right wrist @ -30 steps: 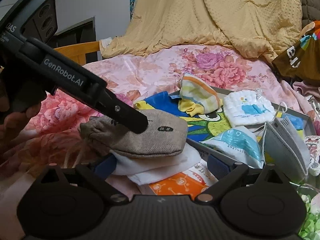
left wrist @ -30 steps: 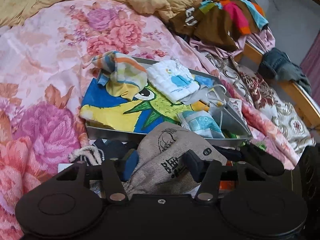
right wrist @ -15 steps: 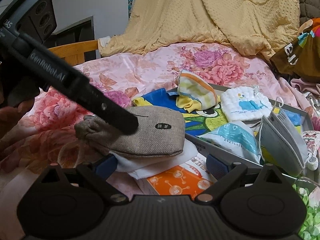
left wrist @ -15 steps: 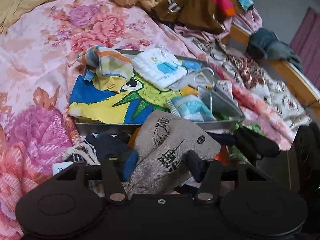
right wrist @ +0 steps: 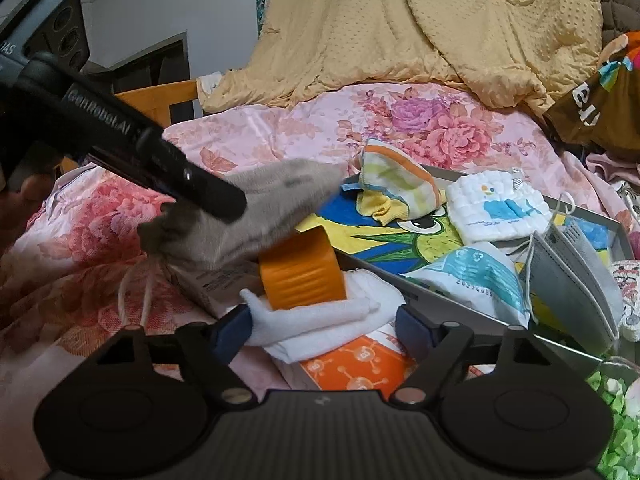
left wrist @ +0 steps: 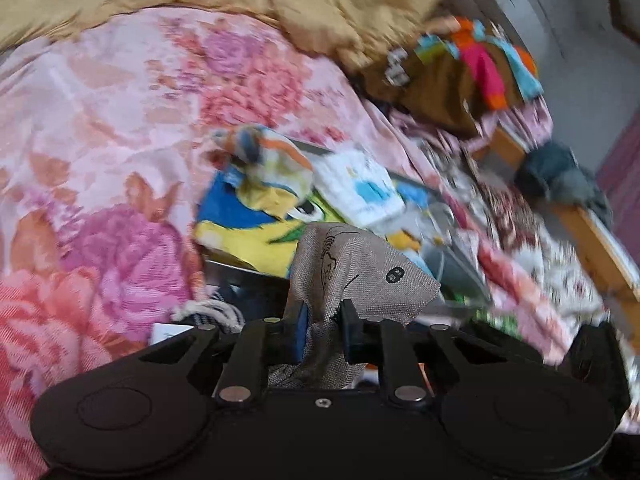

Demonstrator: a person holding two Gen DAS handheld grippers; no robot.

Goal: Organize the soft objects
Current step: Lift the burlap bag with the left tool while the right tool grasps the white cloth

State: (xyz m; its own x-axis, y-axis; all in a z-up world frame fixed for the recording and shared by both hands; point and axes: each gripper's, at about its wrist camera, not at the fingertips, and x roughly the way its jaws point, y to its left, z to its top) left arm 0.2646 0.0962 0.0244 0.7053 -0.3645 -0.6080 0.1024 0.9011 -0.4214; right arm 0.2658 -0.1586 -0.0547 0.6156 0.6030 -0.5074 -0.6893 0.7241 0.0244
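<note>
My left gripper [left wrist: 322, 330] is shut on a grey burlap pouch [left wrist: 352, 268] and holds it lifted above the bed, near the front edge of the grey tray [left wrist: 460, 264]. In the right wrist view the pouch [right wrist: 272, 208] hangs blurred from the left gripper's fingers [right wrist: 200, 190]. My right gripper [right wrist: 322, 330] is open, its fingers on either side of a folded white cloth [right wrist: 320, 320]. An orange roll [right wrist: 300, 272] stands on that cloth. The tray [right wrist: 600, 220] holds a striped cloth [right wrist: 396, 178], a white quilted cloth [right wrist: 500, 208], a packet [right wrist: 476, 276] and a grey mask [right wrist: 572, 280].
An orange-printed box [right wrist: 360, 364] lies under the white cloth. A yellow blanket [right wrist: 440, 28] is heaped at the back. A brown colourful garment [left wrist: 460, 76] and the wooden bed frame [left wrist: 600, 248] are to the right. Green beads [right wrist: 612, 420] lie at the right.
My left gripper closed on the burlap pouch and lifted it off the pile. This uncovered the orange roll and a box under it. The right gripper stayed open.
</note>
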